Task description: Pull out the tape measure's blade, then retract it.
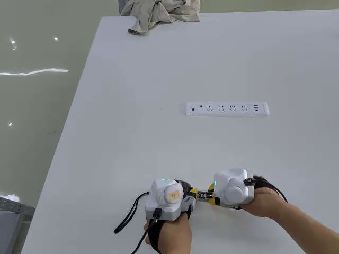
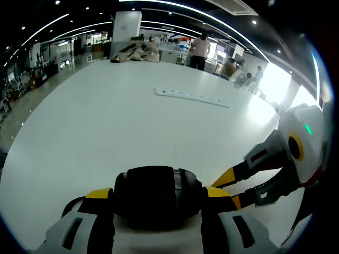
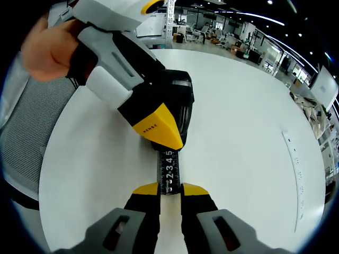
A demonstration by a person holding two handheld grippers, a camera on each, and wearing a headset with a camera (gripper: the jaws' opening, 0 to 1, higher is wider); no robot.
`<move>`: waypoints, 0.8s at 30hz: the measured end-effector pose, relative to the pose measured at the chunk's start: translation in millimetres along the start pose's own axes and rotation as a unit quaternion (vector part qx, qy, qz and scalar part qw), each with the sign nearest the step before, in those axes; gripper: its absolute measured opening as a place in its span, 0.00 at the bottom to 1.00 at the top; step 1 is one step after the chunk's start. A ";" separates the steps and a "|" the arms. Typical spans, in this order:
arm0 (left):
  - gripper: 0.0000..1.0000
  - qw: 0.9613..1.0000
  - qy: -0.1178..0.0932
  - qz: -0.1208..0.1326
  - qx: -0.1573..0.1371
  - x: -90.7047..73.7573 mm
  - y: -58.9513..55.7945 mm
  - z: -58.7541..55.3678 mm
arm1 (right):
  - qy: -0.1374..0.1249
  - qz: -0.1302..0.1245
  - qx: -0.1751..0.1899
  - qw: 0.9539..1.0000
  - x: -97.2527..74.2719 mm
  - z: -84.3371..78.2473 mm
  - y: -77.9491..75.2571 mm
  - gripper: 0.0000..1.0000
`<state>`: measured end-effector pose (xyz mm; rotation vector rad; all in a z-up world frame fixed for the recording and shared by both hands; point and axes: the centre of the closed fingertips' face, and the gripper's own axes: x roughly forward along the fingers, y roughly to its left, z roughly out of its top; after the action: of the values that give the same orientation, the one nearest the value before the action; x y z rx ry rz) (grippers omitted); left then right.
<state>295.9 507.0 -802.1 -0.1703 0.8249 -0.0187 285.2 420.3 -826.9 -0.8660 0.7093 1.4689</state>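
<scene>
The black tape measure [image 2: 156,203] sits low on the white table [image 1: 159,132], and my left gripper [image 2: 158,193] is shut on its case with a yellow-tipped jaw on each side. A short length of the blade [image 3: 169,166], with printed numbers, runs out of the case [image 3: 177,106]. My right gripper [image 3: 170,189] is shut on the blade's outer end. In the head view the left gripper [image 1: 186,191] and the right gripper [image 1: 212,197] stand close together near the table's front edge, with the blade [image 1: 204,194] between them.
A white power strip [image 1: 226,108] lies in the middle of the table. A crumpled cloth [image 1: 159,13] rests at the far edge. The table's left edge [image 1: 69,132] drops to the floor. A black strap [image 1: 130,214] trails left of the left gripper.
</scene>
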 end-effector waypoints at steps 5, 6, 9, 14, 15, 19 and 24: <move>0.64 1.000 0.000 0.000 0.000 0.1 -0.2 -0.1 | -0.003 0.001 0.000 1.000 2.5 3.9 0.0 0.14; 0.64 1.000 0.001 0.000 0.000 0.1 -0.2 -0.1 | -0.004 0.002 -0.001 1.000 2.8 4.2 -0.1 0.14; 0.64 1.000 0.001 0.000 0.001 -0.3 -0.4 -0.1 | -0.006 0.004 0.002 1.000 3.5 5.5 0.3 0.14; 0.64 1.000 -0.002 0.001 0.003 -0.6 -0.4 0.2 | -0.015 0.007 0.018 1.000 5.2 8.6 -0.2 0.13; 0.63 1.000 -0.002 0.001 0.003 -0.2 -0.4 0.0 | -0.017 0.007 0.019 1.000 6.0 9.0 0.1 0.13; 0.63 1.000 -0.001 0.001 0.003 -0.5 -0.5 -0.1 | -0.019 0.008 0.019 1.000 7.7 11.3 0.2 0.13; 0.63 1.000 -0.001 0.001 0.003 -0.4 -0.4 -0.1 | -0.021 0.010 0.019 1.000 9.2 15.0 0.5 0.13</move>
<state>295.5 506.6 -801.8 -0.1630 0.8230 -0.0187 283.1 437.8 -826.7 -0.7982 0.7147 1.4831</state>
